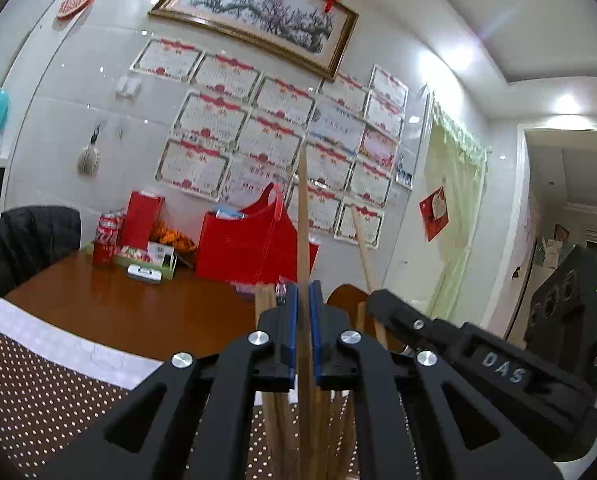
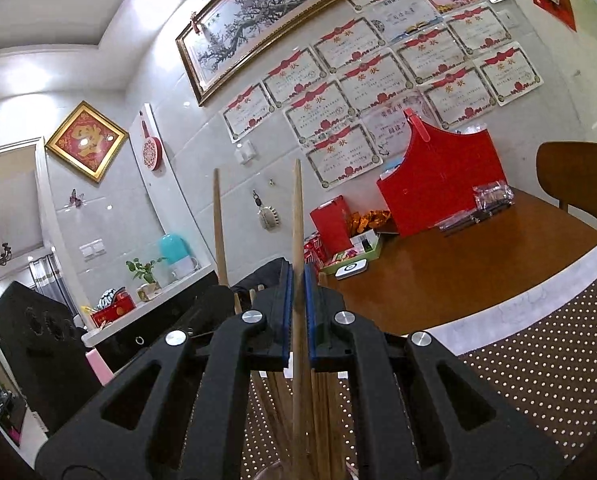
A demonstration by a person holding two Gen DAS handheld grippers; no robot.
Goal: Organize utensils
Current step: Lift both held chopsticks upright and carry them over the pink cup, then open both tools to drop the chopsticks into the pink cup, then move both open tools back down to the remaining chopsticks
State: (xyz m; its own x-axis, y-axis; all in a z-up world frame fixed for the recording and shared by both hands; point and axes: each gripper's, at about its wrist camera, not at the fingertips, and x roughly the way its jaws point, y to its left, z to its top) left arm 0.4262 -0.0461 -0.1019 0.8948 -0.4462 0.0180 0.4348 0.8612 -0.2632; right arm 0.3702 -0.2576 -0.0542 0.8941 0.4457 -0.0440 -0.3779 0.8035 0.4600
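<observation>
In the left wrist view my left gripper (image 1: pixel 303 294) is shut on a wooden chopstick (image 1: pixel 303 216) that stands upright between its blue pads. Below the jaws, a bundle of more chopsticks (image 1: pixel 276 420) stands over the dotted brown mat (image 1: pixel 38 400). To its right is my right gripper (image 1: pixel 374 298), with a second chopstick (image 1: pixel 363 248) rising from it. In the right wrist view my right gripper (image 2: pixel 297 276) is shut on its upright chopstick (image 2: pixel 297 216). The other chopstick (image 2: pixel 219 224) stands to the left, over the dark, blurred left gripper (image 2: pixel 218 300). The chopstick bundle (image 2: pixel 322 408) shows beneath.
A brown wooden table (image 1: pixel 138 308) carries a red basket (image 1: pixel 250 240), cola cans (image 1: pixel 105 240), a red box (image 1: pixel 142 216) and a snack tray (image 1: pixel 150 258) by the wall. A wooden chair (image 2: pixel 574 176) stands at the far side. A black speaker (image 2: pixel 38 340) stands on the floor.
</observation>
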